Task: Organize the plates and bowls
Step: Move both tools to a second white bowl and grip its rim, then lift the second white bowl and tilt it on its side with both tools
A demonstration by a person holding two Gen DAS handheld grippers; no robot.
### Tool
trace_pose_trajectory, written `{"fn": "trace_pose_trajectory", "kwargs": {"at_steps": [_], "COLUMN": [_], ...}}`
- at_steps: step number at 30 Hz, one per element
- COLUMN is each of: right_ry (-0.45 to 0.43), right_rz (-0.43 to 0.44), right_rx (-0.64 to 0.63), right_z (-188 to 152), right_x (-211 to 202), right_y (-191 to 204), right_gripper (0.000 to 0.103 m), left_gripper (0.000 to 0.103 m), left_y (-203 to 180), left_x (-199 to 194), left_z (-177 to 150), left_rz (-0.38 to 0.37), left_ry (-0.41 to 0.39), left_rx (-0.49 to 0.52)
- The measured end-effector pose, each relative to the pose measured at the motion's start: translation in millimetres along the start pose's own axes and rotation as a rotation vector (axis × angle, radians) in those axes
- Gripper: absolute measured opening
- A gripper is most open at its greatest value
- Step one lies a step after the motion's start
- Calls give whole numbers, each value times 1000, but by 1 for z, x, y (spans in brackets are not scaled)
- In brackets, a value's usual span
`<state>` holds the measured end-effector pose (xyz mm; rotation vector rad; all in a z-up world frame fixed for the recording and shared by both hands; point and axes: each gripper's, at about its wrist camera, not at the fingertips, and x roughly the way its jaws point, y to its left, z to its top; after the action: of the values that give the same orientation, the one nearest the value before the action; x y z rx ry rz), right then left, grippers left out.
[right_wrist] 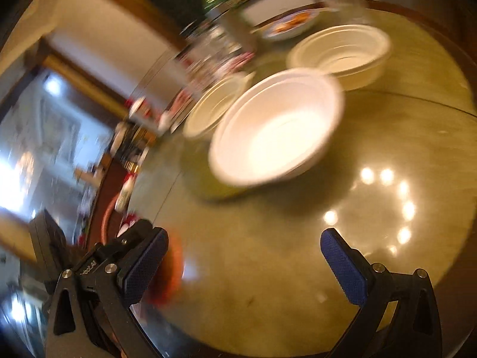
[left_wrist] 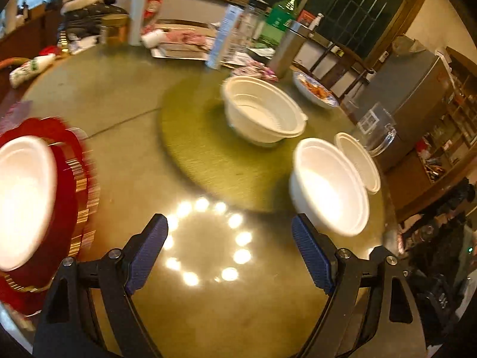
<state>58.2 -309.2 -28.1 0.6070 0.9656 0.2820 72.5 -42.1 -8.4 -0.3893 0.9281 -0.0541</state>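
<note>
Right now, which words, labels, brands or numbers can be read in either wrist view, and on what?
"OOL.AI", partly cut off: right gripper body, white print.
White bottle, red label: blurred, unreadable.
Green bottle, label: blurred, unreadable.
Tall white can, print: too blurred.
White bowls: no text.

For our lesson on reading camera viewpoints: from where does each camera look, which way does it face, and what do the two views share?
Left wrist: sits behind the left tongs, open, looking across the round table at white bowls; a bowl on a red plate at left.
Right wrist: sits behind the right tongs, open, tilted and blurred, facing the nearest white bowl.
Shared: the stacked bowls, the patterned food plate and the ring-light glare.
</note>
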Motion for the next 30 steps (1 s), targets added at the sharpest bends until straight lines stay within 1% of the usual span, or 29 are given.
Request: {"fn": "trace_pose_trajectory", "kwargs": {"at_steps": [2,5,9,10,11,12,13,14,15,16,17,18,19,21,25,28,30], "right_ry": [-13,-20,-20,-17,-18,-18,-17,-13,-11,-9,4,5,-8,-63,-130,-173,-206], "right_rz": [-28,-57,-66,-66,-67,-76,-84,-90,-87,-91,-85,-59,-75,-87,-69,-69,-72], "right_rx": [53,90,152,160,167,171,175,184,184,176,165,156,139,113,48,-27,-81], "right_z": [14,32,48,51,55,58,60,61,61,61,61,59,57,50,38,32,27], "right_x": [0,6,21,25,29,33,37,40,43,45,48,48,45,37,29,32,34], "right_y": [-15,-28,-42,-44,-46,-48,-50,-52,-54,-53,-52,-51,-48,-40,-18,6,21], "right_gripper": [103,103,102,98,91,87,79,73,69,56,32,17,7,7,7,7,7], "left_gripper": [86,86,86,86,86,86,85,76,58,16,14,12,12,12,12,12,12], "left_y": [-14,-37,-56,-58,-58,-59,-58,-58,-62,-67,-72,-75,-75,-70,-55,-41,-35], "left_x": [15,39,57,63,69,75,80,83,85,87,86,79,73,61,35,18,13], "left_z": [5,12,17,17,18,18,18,18,17,15,12,8,6,4,-3,-8,-10], "left_rz": [-3,-7,5,12,16,24,24,25,58,74,60,60,59,52,59,94,111], "left_ry": [25,69,64,67,73,85,94,98,90,90,94,62,50,12,-98,-218,-276], "left_rx": [3,21,42,40,35,26,17,16,66,124,184,216,214,201,188,160,147]}}
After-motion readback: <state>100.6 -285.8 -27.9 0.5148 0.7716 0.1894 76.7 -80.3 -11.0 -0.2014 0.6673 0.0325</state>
